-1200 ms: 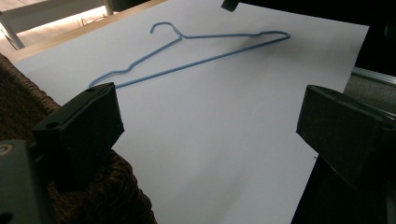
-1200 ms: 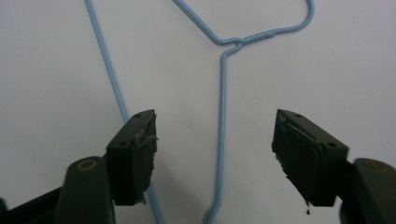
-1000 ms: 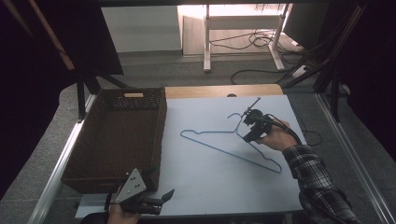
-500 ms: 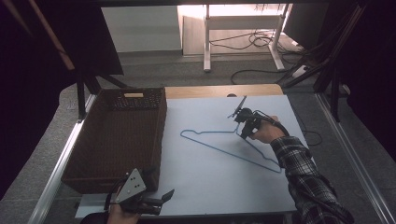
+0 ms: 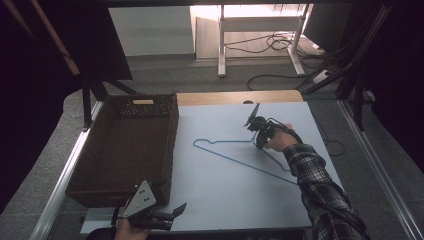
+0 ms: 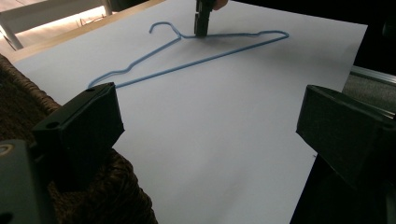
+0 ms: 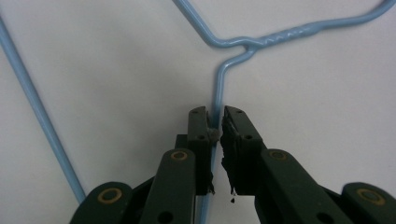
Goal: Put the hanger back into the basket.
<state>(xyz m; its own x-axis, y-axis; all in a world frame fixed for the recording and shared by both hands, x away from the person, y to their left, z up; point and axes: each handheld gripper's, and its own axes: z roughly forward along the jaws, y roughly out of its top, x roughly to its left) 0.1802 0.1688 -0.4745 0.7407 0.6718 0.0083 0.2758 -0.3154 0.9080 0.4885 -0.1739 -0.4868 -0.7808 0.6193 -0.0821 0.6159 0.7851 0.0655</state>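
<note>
Since the earlier frames, the right claw (image 5: 257,142) has travelled toward the far-left along the white sheet (image 5: 225,200) and lowered, from a position beside the blue wire hanger (image 5: 235,157) to one directly over the hanger's upper arm near the twisted neck; the left claw (image 5: 172,212) has kept its place at the near edge of the tabletop, beside the near corner of the woven basket (image 5: 125,150). Right claw: its jaws have just been closing, with the hanger's wire between them. The right gripper view shows the two black jaws almost together, a thin gap remaining in which the blue wire (image 7: 217,93) runs straight up from between the tips to the bend below the twisted neck; whether the pads (image 7: 198,126) already press on the wire cannot be told for certain, though they sit tight against it on both sides. The left gripper view shows this claw (image 6: 201,32) standing upright on the wire just beside the hook. Left claw: jaws spread wide, nothing between them, hovering low over the sheet with the basket's rim (image 6: 14,93) at its left. Hanger: lying flat on the white sheet right of the basket, hook pointing toward the far side, lower bar running toward the person's plaid sleeve (image 5: 320,190).
</note>
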